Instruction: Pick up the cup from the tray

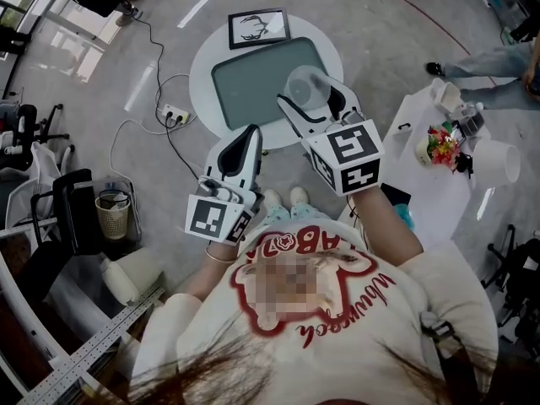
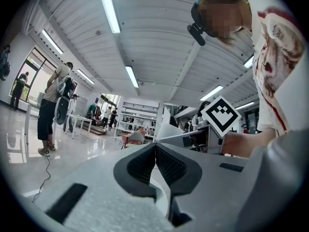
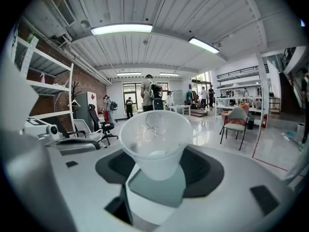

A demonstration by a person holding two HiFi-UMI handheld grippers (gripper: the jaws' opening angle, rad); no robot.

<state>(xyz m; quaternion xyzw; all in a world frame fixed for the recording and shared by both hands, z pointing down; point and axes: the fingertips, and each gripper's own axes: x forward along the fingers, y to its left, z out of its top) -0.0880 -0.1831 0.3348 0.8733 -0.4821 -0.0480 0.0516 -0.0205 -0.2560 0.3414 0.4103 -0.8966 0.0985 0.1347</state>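
A translucent plastic cup (image 1: 307, 85) is held upright in my right gripper (image 1: 314, 98), which is shut on its lower wall, raised over the near right part of the grey tray (image 1: 245, 83). In the right gripper view the cup (image 3: 155, 141) sits between the dark pads (image 3: 203, 166) of the right gripper (image 3: 157, 164), mouth open and nothing inside. The tray lies on a round white table (image 1: 202, 67). My left gripper (image 1: 251, 135) hangs shut and empty at the table's near edge, left of the right one. Its closed tips show in the left gripper view (image 2: 155, 151).
A framed picture (image 1: 257, 27) lies at the table's far edge. A power strip (image 1: 175, 114) and cables lie on the floor at left. On the right stands a white side table (image 1: 426, 192) with flowers (image 1: 443, 146) and a white cup (image 1: 496, 160). A waste basket (image 1: 112, 215) is at left.
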